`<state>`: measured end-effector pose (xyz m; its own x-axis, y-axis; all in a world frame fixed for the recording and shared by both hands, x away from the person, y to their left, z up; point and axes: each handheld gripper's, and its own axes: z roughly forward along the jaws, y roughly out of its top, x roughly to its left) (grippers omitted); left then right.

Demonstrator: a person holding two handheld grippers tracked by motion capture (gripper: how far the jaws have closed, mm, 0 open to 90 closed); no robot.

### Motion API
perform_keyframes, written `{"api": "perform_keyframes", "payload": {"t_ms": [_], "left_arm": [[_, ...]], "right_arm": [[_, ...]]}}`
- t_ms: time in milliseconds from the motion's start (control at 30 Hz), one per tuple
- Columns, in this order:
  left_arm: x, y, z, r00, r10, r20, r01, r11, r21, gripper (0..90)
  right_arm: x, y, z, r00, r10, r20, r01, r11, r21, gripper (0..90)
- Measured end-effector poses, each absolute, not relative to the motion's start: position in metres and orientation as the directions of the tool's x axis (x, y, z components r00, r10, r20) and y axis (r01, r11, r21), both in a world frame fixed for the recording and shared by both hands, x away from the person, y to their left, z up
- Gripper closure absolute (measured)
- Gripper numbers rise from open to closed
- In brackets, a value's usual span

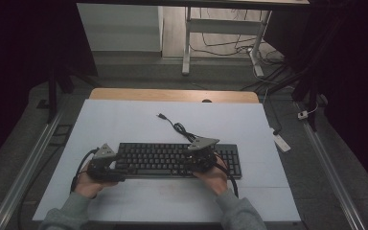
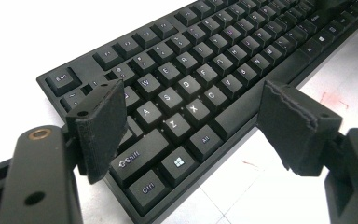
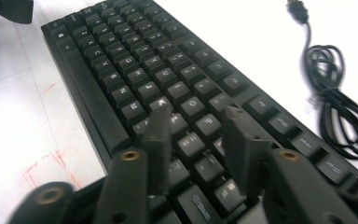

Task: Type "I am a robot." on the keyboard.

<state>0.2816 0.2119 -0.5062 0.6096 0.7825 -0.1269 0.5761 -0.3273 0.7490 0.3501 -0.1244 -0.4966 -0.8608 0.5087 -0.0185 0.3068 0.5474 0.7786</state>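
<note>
the keyboard [image 1: 179, 160] lies near the table's [image 1: 124, 120] front edge, stiff, fairly light, best gripped by its rim. left gripper [image 2: 191, 126] gapes wide at its left end, holding nothing; right gripper [image 3: 193, 135] hovers half open over keys. the high view shows its coiled cable [image 1: 177, 127] toward the far edge.

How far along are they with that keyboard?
Early, it seems. The keyboard lies flat on the table, its cable loosely coiled and unplugged. The left gripper straddles its near corner, jaws open; the right gripper hovers over the keys, holding nothing. Any gripping or lifting remains.
</note>
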Motion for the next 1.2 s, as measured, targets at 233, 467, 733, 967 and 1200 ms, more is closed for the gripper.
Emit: {"api": "perform_keyframes", "payload": {"t_ms": [233, 467, 733, 967, 1200], "left_arm": [[0.282, 0.211, -0.506, 0.606, 0.787, -0.118, 0.574, -0.330, 0.749, 24.4], [0.282, 0.211, -0.507, 0.605, 0.788, -0.117, 0.576, -0.332, 0.747, 24.2], [0.281, 0.211, -0.508, 0.597, 0.794, -0.111, 0.576, -0.328, 0.749, 24.2], [0.274, 0.215, -0.510, 0.590, 0.800, -0.109, 0.573, -0.320, 0.754, 24.2], [0.265, 0.225, -0.512, 0.580, 0.805, -0.127, 0.571, -0.290, 0.768, 24.2]], "right_arm": [[0.341, -0.152, -0.493, -0.847, 0.531, -0.034, 0.297, 0.525, 0.797, 49.8], [0.338, -0.166, -0.495, -0.835, 0.549, -0.038, 0.301, 0.513, 0.804, 46.6], [0.331, -0.178, -0.495, -0.822, 0.567, -0.054, 0.295, 0.506, 0.811, 44.5], [0.319, -0.214, -0.493, -0.788, 0.612, -0.069, 0.306, 0.486, 0.818, 43.7], [0.304, -0.258, -0.496, -0.743, 0.665, -0.070, 0.322, 0.447, 0.835, 42.8]]}}
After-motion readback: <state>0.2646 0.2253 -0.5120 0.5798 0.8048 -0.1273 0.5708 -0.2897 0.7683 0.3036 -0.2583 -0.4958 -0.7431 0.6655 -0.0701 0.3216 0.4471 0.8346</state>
